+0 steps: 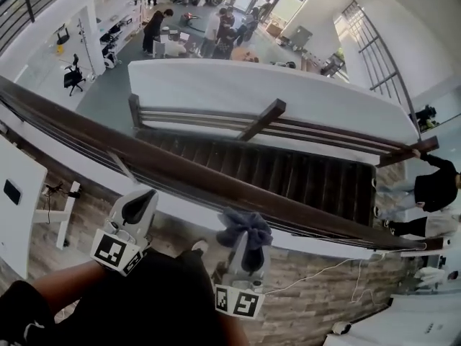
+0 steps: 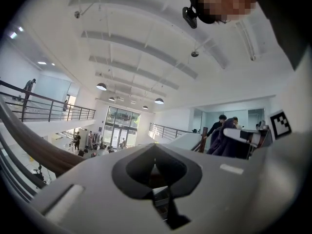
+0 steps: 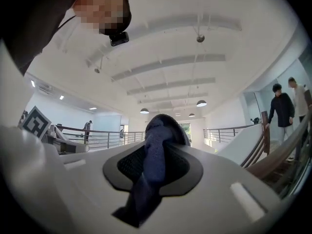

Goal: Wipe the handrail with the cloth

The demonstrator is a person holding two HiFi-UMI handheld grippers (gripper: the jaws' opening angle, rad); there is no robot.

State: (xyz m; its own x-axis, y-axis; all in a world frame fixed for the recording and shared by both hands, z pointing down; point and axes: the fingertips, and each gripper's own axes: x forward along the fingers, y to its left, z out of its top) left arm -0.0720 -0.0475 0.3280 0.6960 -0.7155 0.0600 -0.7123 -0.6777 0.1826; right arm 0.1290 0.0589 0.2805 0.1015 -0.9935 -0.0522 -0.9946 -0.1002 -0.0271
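Plainly bunched and limp, the dark blue-grey cloth (image 1: 245, 231) is pinched between the fingers of the right gripper (image 1: 248, 245), with a fold bulging past the tips and a tail trailing back through them. It sits just at the near edge of the long dark-brown wooden handrail (image 1: 180, 173), which runs slantwise above a stairwell; whether cloth and rail touch cannot be told. Off to its left, the left gripper (image 1: 142, 202) has its fingers pressed together on nothing.
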